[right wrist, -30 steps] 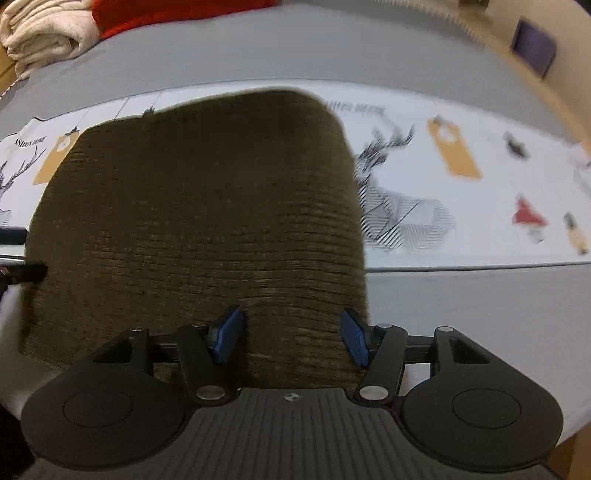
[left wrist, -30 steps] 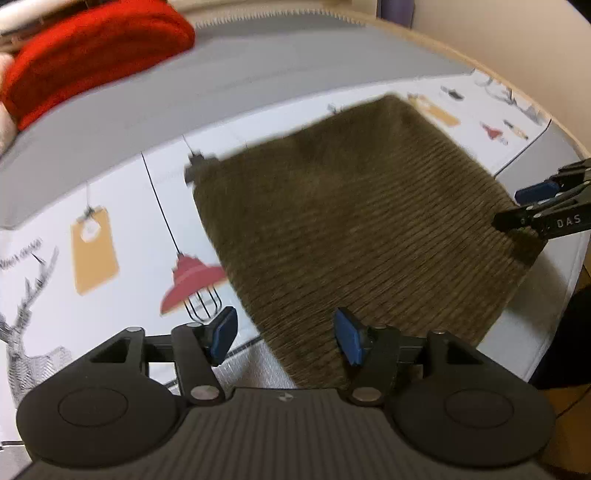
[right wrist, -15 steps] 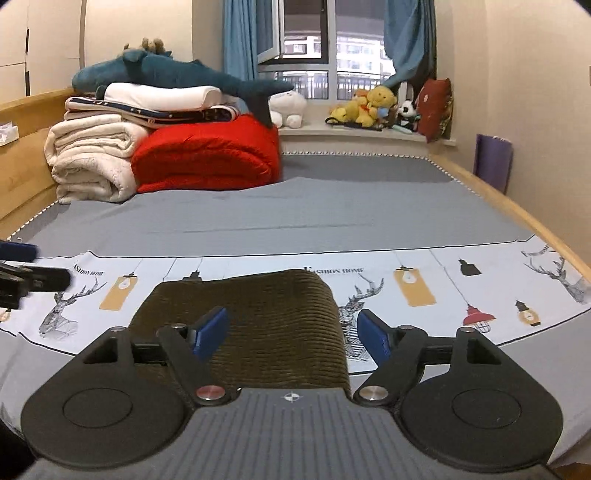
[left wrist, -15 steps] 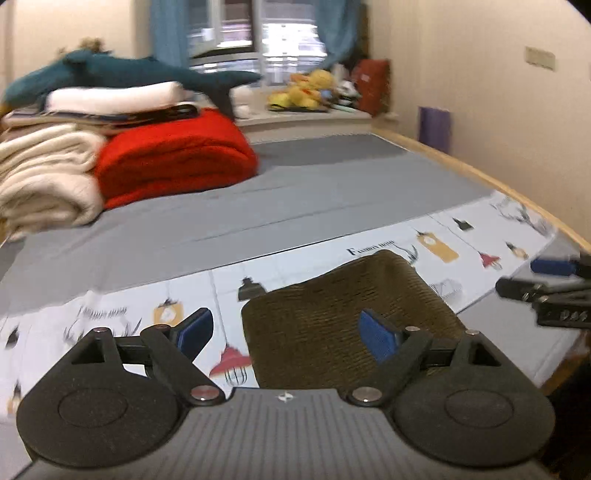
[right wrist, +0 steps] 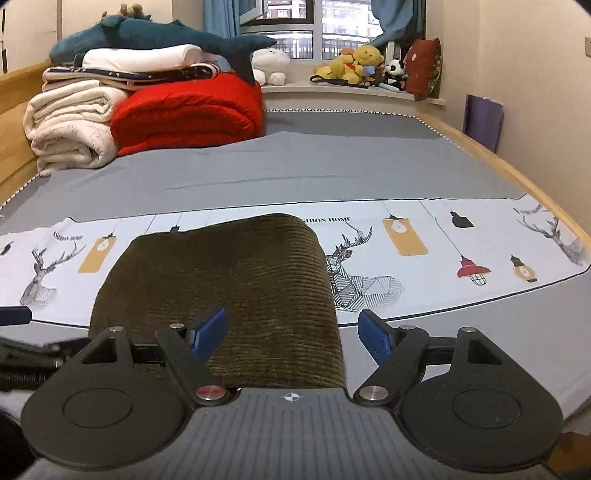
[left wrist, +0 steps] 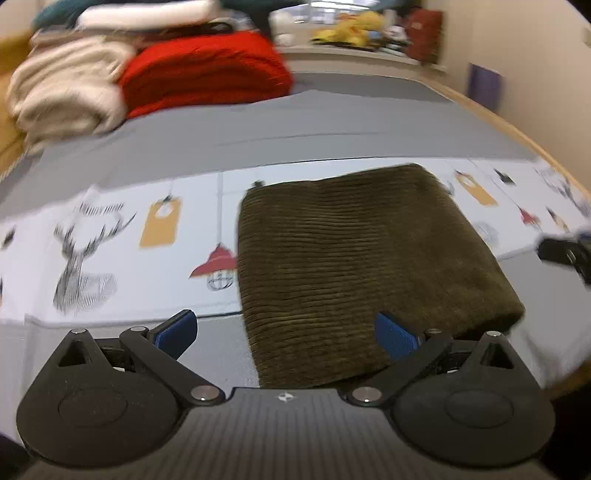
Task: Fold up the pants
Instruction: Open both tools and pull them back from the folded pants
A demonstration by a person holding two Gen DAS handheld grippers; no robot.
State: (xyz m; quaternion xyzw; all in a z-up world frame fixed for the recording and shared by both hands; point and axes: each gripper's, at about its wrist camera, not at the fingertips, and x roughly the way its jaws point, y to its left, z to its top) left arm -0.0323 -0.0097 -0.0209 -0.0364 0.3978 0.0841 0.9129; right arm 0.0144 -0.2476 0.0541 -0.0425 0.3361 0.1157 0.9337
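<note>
The olive-brown corduroy pants (left wrist: 362, 266) lie folded into a compact rectangle on the printed white sheet, also seen in the right wrist view (right wrist: 221, 288). My left gripper (left wrist: 286, 334) is open and empty, hovering near the pants' near left corner. My right gripper (right wrist: 293, 334) is open and empty, above the pants' near right edge. The right gripper's tip shows at the right edge of the left wrist view (left wrist: 565, 253); the left gripper shows at the left edge of the right wrist view (right wrist: 22, 354).
A bed with a grey sheet (right wrist: 295, 166) and a printed white strip (right wrist: 443, 251). A red blanket (right wrist: 188, 110), cream blankets (right wrist: 70, 122) and a plush shark (right wrist: 155, 33) are stacked at the far left. Wooden bed rail (right wrist: 517, 177) on the right; toys on the windowsill (right wrist: 362, 62).
Both grippers pulled back and tilted up from close over the pants to a wider view. The left view has since dipped back down toward the pants. The pants lie unmoved.
</note>
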